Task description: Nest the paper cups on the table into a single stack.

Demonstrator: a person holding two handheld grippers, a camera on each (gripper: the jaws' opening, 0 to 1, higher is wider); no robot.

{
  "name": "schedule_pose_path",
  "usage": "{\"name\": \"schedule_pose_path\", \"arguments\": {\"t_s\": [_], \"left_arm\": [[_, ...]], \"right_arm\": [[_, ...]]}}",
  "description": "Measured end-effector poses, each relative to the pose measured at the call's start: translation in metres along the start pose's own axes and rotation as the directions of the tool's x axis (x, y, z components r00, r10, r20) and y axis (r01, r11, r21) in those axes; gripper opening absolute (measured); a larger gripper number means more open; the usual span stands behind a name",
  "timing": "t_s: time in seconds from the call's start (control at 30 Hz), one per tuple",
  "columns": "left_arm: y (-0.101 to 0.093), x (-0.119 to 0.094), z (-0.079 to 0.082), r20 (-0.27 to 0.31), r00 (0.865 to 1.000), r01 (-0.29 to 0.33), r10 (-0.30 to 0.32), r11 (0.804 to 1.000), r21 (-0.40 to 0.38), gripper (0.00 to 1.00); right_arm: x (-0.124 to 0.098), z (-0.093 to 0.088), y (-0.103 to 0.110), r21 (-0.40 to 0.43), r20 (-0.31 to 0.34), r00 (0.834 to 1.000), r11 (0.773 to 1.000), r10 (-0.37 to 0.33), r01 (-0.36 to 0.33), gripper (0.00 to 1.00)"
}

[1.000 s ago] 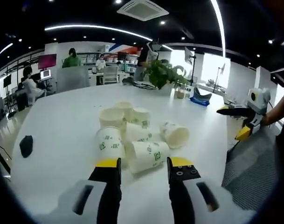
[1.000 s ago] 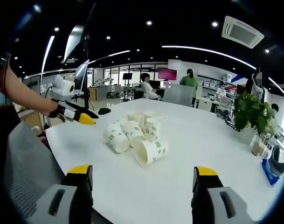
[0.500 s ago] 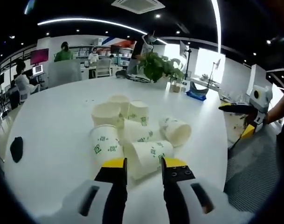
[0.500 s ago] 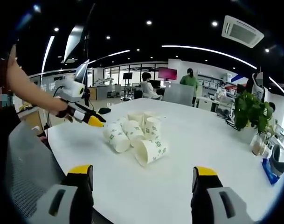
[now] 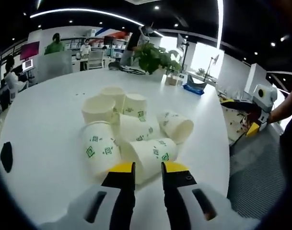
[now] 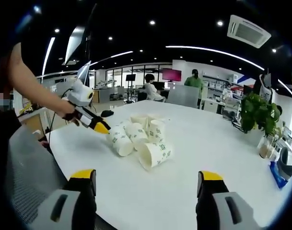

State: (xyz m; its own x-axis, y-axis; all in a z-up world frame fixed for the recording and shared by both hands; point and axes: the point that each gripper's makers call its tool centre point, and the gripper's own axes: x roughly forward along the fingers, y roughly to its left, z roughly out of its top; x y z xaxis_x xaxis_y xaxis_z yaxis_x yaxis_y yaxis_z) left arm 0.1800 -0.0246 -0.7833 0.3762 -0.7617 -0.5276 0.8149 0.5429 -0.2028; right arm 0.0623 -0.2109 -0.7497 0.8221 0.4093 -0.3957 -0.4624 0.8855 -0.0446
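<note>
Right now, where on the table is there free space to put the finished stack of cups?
The table is bare between the cup cluster and the plant, and in front of the right gripper. It is crowded where the left gripper meets the cups.

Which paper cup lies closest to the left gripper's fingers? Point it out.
The tipped-over cup lying on its side right ahead of the left gripper, mouth toward the fingers. The other cups sit farther back; the standing ones are at the rear.
</note>
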Motion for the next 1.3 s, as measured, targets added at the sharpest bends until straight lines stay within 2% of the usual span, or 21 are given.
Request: {"name": "schedule_pose_path", "arguments": {"t_s": [0.1, 0.33, 0.67, 1.1, 1.3], "left_arm": [[-0.004, 0.003, 0.003, -0.008, 0.999, 0.046, -0.046, 0.999, -0.002, 0.19], [-0.012, 0.008, 0.005, -0.011, 0.997, 0.081, -0.082, 0.996, -0.034, 0.15], [-0.034, 0.007, 0.013, 0.039, 0.982, 0.187, -0.185, 0.979, -0.082, 0.02], [-0.041, 0.006, 0.013, 0.043, 0.980, 0.199, -0.196, 0.977, -0.074, 0.00], [-0.040, -0.004, 0.018, 0.058, 0.982, 0.183, -0.180, 0.982, -0.050, 0.00]], "right_arm": [[0.000, -0.001, 0.000, 0.000, -0.004, 1.000, 1.000, 0.000, 0.000, 0.87], [0.000, -0.002, -0.001, 0.001, -0.009, 1.000, 1.000, -0.003, 0.003, 0.87], [0.000, -0.004, -0.001, -0.006, -0.018, 1.000, 1.000, -0.004, 0.004, 0.87], [0.000, -0.002, -0.001, -0.009, -0.009, 1.000, 1.000, -0.006, 0.006, 0.86], [0.000, -0.001, -0.001, -0.009, -0.005, 1.000, 1.000, -0.005, 0.005, 0.86]]}}
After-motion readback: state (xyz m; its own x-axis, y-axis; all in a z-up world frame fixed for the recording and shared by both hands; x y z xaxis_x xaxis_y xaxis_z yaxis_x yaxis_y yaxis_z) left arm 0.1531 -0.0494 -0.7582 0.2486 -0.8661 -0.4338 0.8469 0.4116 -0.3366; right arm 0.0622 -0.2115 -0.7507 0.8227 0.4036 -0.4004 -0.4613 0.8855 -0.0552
